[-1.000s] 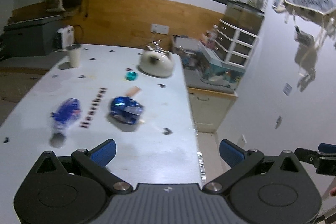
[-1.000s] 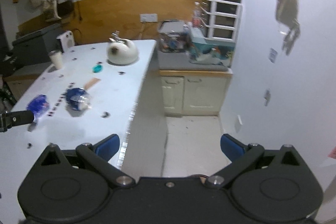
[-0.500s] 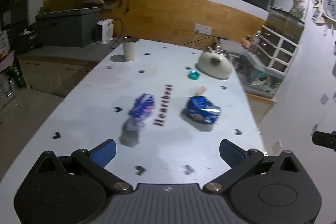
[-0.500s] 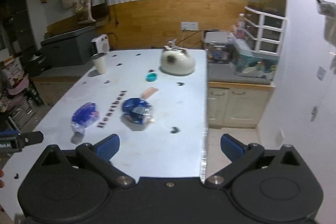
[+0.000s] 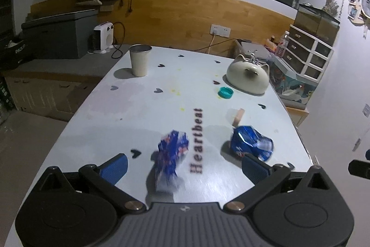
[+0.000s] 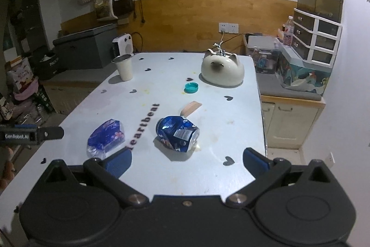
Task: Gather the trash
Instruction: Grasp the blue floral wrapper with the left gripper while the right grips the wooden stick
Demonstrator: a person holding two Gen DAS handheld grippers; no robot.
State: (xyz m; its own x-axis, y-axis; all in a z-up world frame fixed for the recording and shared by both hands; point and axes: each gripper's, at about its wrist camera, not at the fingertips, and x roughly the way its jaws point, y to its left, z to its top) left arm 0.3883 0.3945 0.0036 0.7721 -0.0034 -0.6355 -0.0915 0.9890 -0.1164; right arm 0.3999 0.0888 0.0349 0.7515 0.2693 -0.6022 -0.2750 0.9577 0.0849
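Your right view shows the dented can (image 6: 177, 136) sharply; your left view blurs the crinkled wrapper (image 5: 172, 154). Both lie mid-surface (image 6: 208, 173). Both grippers' jaws gape wide, empty.

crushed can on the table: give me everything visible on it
The can is blue with white and red print, metal by its shine, badly dented and crumpled. It lies on its side on the white table, silver end toward the camera. A tan strip sits just behind it, a crumpled blue wrapper to its left. Nothing grips it; both grippers are open.
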